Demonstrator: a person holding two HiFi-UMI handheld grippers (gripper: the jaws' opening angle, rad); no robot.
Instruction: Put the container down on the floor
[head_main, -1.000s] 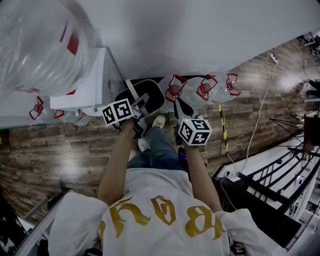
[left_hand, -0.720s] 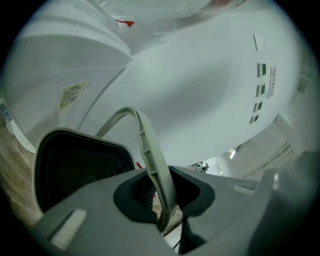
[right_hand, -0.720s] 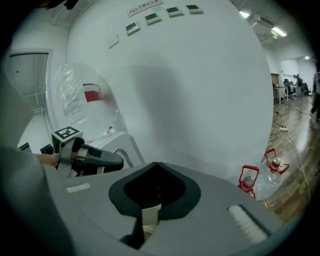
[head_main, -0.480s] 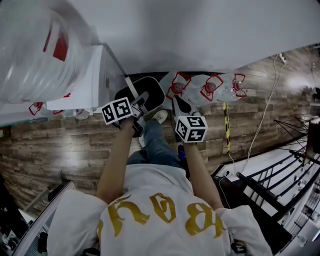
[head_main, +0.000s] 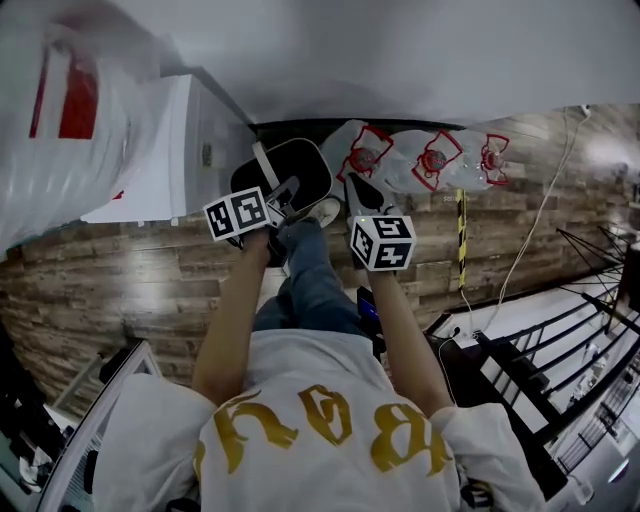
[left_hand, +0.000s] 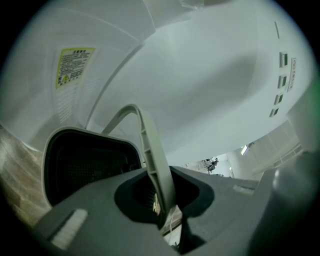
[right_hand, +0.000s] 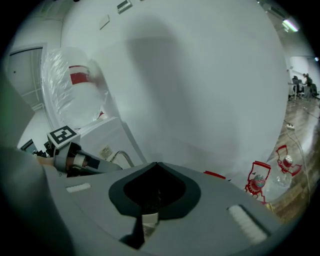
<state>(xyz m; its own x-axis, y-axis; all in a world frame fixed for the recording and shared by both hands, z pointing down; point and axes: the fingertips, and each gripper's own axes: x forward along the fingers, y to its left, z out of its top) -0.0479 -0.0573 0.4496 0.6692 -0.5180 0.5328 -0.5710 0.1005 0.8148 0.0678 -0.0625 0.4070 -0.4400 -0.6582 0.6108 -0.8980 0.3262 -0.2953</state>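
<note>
A black container (head_main: 296, 172) with a pale grey bail handle (head_main: 263, 166) hangs above the wood floor (head_main: 120, 290), in front of my legs. My left gripper (head_main: 283, 197) is shut on that handle. In the left gripper view the handle (left_hand: 152, 155) runs down between the jaws of the left gripper (left_hand: 160, 200), and the container's dark mouth (left_hand: 90, 167) shows at the left. My right gripper (head_main: 358, 192) hovers just right of the container, shut, with nothing seen in it. The right gripper (right_hand: 152, 200) faces the white wall.
A white water dispenser (head_main: 170, 140) stands at the left with a large clear bottle (head_main: 55, 110) on top. Several clear water jugs with red handles (head_main: 432, 160) stand along the wall (head_main: 400, 50) at the right. A cable (head_main: 540, 200) and a striped strip (head_main: 461, 240) lie on the floor.
The container stays hanging from the left gripper. Both grippers have shifted slightly right in the head view, and the dispenser and jugs appear further right as the view turned.
</note>
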